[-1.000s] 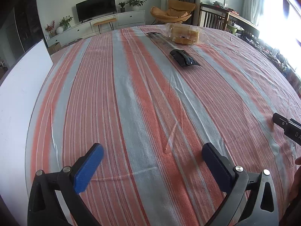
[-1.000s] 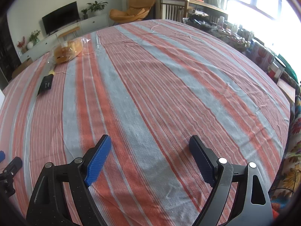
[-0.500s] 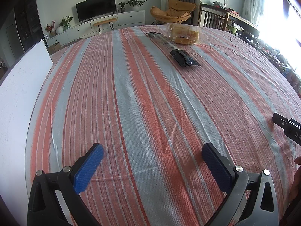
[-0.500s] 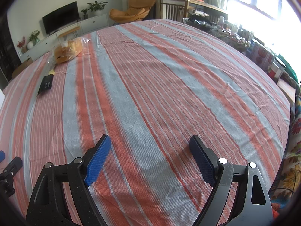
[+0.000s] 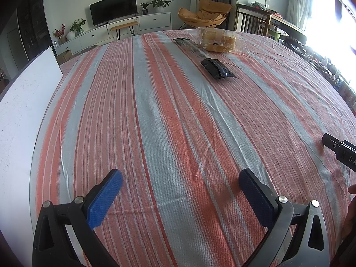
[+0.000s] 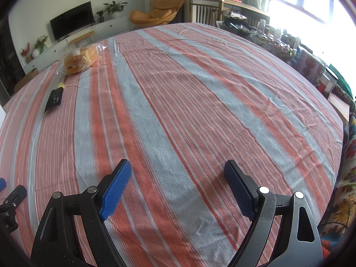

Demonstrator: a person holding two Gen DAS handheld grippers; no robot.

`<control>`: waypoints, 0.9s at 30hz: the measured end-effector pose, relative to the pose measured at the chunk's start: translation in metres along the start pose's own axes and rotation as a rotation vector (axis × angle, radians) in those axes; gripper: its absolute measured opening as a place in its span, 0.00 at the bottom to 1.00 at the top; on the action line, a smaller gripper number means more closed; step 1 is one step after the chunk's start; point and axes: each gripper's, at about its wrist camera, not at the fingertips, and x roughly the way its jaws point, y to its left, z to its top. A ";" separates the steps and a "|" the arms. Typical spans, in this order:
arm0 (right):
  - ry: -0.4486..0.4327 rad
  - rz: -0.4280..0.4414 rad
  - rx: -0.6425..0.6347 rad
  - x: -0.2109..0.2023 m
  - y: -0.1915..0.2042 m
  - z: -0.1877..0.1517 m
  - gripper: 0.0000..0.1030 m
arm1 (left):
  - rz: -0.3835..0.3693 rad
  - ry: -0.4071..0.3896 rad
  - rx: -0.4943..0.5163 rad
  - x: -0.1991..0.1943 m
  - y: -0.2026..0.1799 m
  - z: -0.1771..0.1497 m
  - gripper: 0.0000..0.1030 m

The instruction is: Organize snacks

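Note:
A clear bag of bread (image 5: 217, 40) lies at the far side of the striped tablecloth (image 5: 155, 111). A long black snack packet (image 5: 217, 67) lies just in front of it. Both show in the right wrist view too, the bread (image 6: 80, 59) and the packet (image 6: 54, 99) at the far left. My left gripper (image 5: 181, 178) is open and empty near the table's front edge. My right gripper (image 6: 178, 169) is open and empty over the cloth, far from both snacks. Part of the right gripper (image 5: 340, 150) shows at the left view's right edge.
A white board (image 5: 20, 102) stands along the table's left edge. Cluttered shelves and boxes (image 6: 311, 66) sit beyond the right edge by the window. A TV cabinet (image 5: 124, 24) and an orange chair (image 5: 204, 14) stand beyond the far edge.

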 end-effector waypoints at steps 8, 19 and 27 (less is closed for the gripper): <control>0.000 0.001 0.000 0.000 0.000 0.000 0.86 | 0.000 0.000 0.000 0.000 0.000 0.000 1.00; 0.000 0.001 0.000 0.000 0.001 -0.001 0.87 | 0.000 0.000 0.000 0.000 0.000 0.000 1.00; 0.000 0.001 0.000 -0.001 0.001 -0.001 0.87 | -0.002 0.000 -0.002 0.000 0.000 0.000 1.00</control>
